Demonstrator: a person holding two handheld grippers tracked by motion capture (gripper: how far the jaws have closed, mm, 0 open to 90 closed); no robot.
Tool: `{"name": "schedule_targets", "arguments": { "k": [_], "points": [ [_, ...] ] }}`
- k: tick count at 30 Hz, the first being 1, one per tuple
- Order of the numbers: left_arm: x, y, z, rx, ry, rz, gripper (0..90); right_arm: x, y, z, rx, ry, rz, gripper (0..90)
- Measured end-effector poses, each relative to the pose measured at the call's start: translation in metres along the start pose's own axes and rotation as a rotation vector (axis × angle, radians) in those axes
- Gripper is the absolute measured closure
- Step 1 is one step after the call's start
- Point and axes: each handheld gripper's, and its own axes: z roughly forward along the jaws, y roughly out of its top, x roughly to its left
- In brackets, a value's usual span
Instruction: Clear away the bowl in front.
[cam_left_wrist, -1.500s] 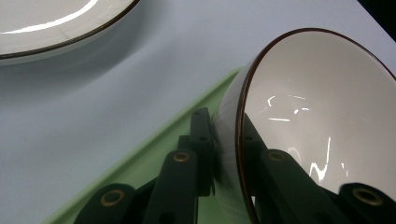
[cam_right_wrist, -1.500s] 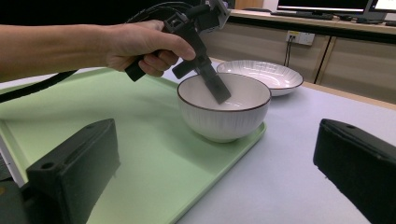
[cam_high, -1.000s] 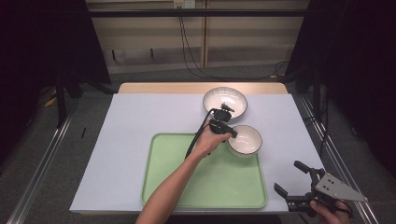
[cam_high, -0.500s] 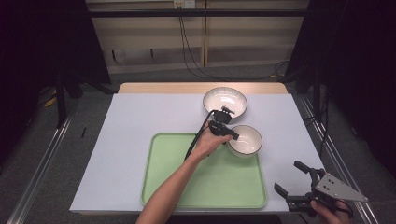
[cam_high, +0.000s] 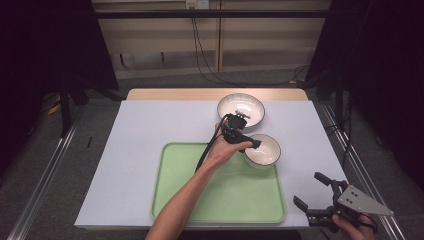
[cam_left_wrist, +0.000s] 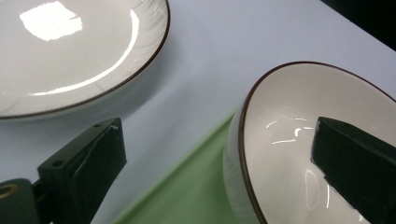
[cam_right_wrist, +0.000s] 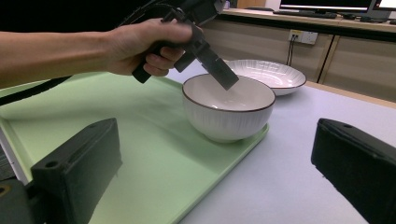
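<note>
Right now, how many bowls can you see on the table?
2. The deep bowl sits on the green tray's far right corner, between the left gripper's open fingers. The wide shallow bowl sits behind it on the table.

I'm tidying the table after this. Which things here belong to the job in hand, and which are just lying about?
In the job:
small bowl
green tray
left gripper, jaws just opened around the bowl's rim

Lying about:
large bowl
right gripper, open, idle

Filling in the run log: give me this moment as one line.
left gripper: jaws just opened, astride bowl rim | bowl: on tray corner | plate: behind, on table | right gripper: open, idle
</note>
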Motion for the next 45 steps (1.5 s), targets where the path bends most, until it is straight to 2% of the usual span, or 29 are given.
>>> {"name": "schedule_targets", "arguments": {
  "k": [1,3,4,5,6,7,11,12,15,18,20,21,25,26,28,30,32,36,39,41,42,43,45],
  "points": [
    [0.0,0.0,-0.001,0.003,0.013,0.0,3.9,0.0,0.0,0.0,0.001,0.001,0.002,1.0],
    [-0.001,0.0,-0.005,-0.022,0.053,0.001,3.5,0.001,0.0,0.001,-0.007,-0.004,0.002,1.0],
    [0.0,0.0,-0.008,-0.039,0.06,0.021,3.5,0.0,0.0,0.0,-0.004,0.001,-0.002,1.0],
    [0.0,-0.001,-0.011,-0.067,0.05,0.017,3.3,0.0,0.0,0.0,-0.004,-0.001,-0.003,1.0],
    [0.0,-0.001,-0.011,-0.067,0.05,0.017,3.2,0.0,0.0,0.0,-0.004,-0.002,-0.003,1.0],
    [0.0,-0.002,-0.015,-0.091,0.067,0.02,3.1,0.0,0.0,0.0,-0.003,-0.002,-0.003,1.0],
    [0.0,-0.004,-0.026,-0.101,0.068,0.014,3.3,0.0,0.0,0.0,0.0,-0.004,0.001,0.5],
    [0.0,-0.004,-0.031,-0.1,0.073,0.034,3.4,0.0,0.0,0.0,-0.002,-0.007,0.004,0.5],
    [0.0,-0.003,-0.038,-0.121,0.074,0.053,3.0,0.0,0.0,0.001,-0.003,-0.009,0.01,0.4],
    [-0.001,-0.004,-0.051,-0.16,0.112,0.089,3.0,0.0,0.0,0.0,-0.002,-0.008,0.005,0.4],
    [0.0,-0.005,-0.055,-0.17,0.11,0.093,3.1,0.0,0.0,0.0,0.001,-0.008,0.011,0.4],
    [-0.001,-0.008,-0.061,-0.197,0.107,0.1,2.4,0.0,0.0,0.001,-0.002,-0.011,0.007,0.4],
    [-0.002,-0.013,-0.077,-0.235,0.117,0.086,2.4,0.0,0.001,0.0,-0.005,-0.01,0.001,0.4],
    [-0.002,-0.013,-0.077,-0.235,0.117,0.086,2.7,0.0,0.001,0.0,-0.005,-0.01,0.001,0.4],
    [-0.003,-0.017,-0.089,-0.25,0.135,0.079,2.6,0.001,0.001,0.0,-0.008,-0.01,0.001,0.4],
    [-0.002,-0.021,-0.097,-0.25,0.146,0.097,2.6,0.001,0.001,0.0,-0.007,-0.01,0.001,0.4],
    [0.0,-0.024,-0.103,-0.259,0.158,0.095,2.6,0.001,0.001,0.0,-0.007,-0.01,0.0,0.4],
    [0.003,-0.028,-0.11,-0.264,0.174,0.093,2.8,0.001,0.001,0.001,-0.003,-0.015,0.005,0.4],
    [0.005,-0.034,-0.12,-0.28,0.17,0.061,2.0,0.001,0.001,0.001,-0.003,-0.01,0.001,0.5],
    [0.004,-0.037,-0.127,-0.282,0.196,0.067,2.2,0.001,0.002,0.002,-0.009,-0.004,-0.001,0.5],
    [0.004,-0.037,-0.127,-0.282,0.196,0.067,2.3,0.001,0.002,0.002,-0.009,-0.004,-0.001,0.5],
    [0.004,-0.041,-0.135,-0.295,0.212,0.068,2.0,0.001,0.002,0.002,-0.005,-0.006,0.001,0.5],
    [0.005,-0.046,-0.143,-0.289,0.234,0.083,2.1,0.002,0.002,0.002,-0.007,0.0,0.0,0.6]
  ]
}}
